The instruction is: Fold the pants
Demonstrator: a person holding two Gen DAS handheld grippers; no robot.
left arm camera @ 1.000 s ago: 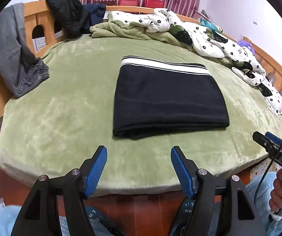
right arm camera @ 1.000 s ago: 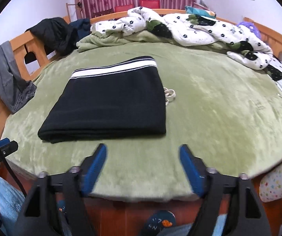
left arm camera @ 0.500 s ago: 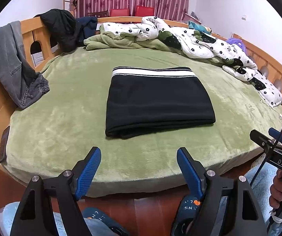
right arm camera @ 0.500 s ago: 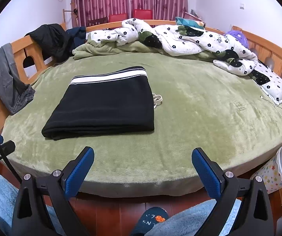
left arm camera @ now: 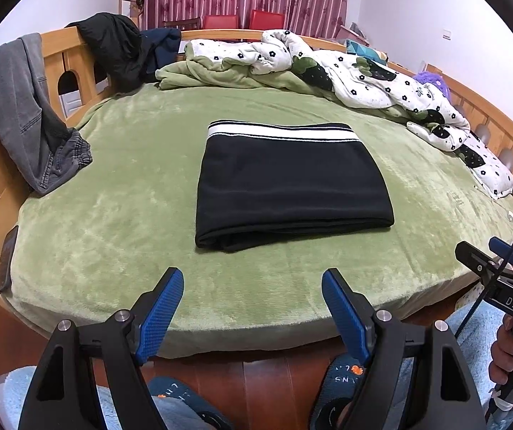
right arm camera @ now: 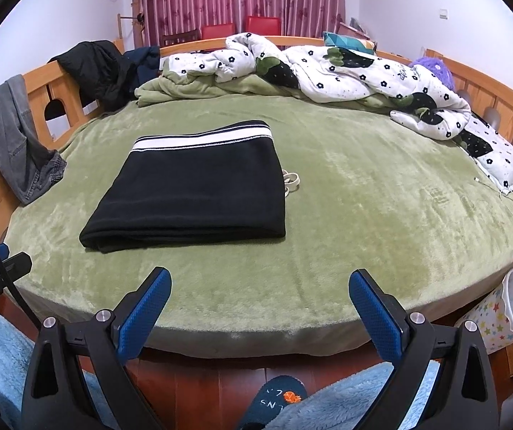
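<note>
Folded pants on the bed

The folded pants [left arm camera: 292, 182] lay in the middle of the bed [left arm camera: 113, 215]. Behind them the quilt [left arm camera: 363, 71] was piled; jeans [left arm camera: 23, 107] hung over the railing [left arm camera: 66, 57] at left.

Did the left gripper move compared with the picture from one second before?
Yes. The left gripper has pulled back from the pants: more green bed shows between them, and its jaws are wider.

matt black knit pants [left arm camera: 292, 182] on plush green blanket [left arm camera: 113, 222].
</note>
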